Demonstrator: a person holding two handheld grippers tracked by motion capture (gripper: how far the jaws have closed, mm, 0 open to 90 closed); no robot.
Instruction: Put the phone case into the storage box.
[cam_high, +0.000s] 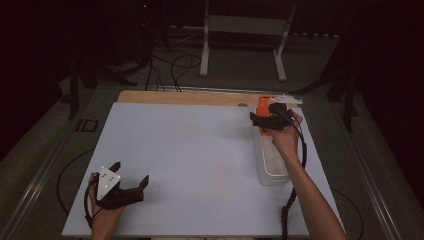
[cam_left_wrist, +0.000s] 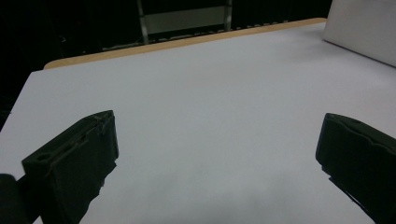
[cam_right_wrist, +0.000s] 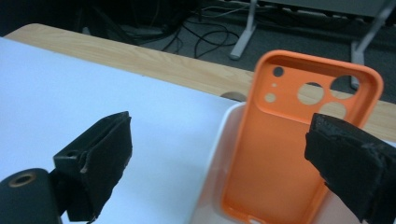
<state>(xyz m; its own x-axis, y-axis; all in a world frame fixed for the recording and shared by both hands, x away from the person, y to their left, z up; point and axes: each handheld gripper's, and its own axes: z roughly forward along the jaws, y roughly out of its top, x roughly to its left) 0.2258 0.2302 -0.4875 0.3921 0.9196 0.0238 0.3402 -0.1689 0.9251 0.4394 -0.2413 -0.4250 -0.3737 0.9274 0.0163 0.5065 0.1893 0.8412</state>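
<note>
The light, flexible orange phone case (cam_right_wrist: 289, 154), in the white tray (cam_high: 272, 170) at 2 o'clock, is best pinched at its rim by the wide-open right gripper (cam_right_wrist: 224, 163).

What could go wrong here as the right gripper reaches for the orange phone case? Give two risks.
1. The right gripper is open, its jaws astride the tray wall; closing might grab the clear tray along with the phone case.
2. The tray sits near the table edge; a push might shift it off.
</note>
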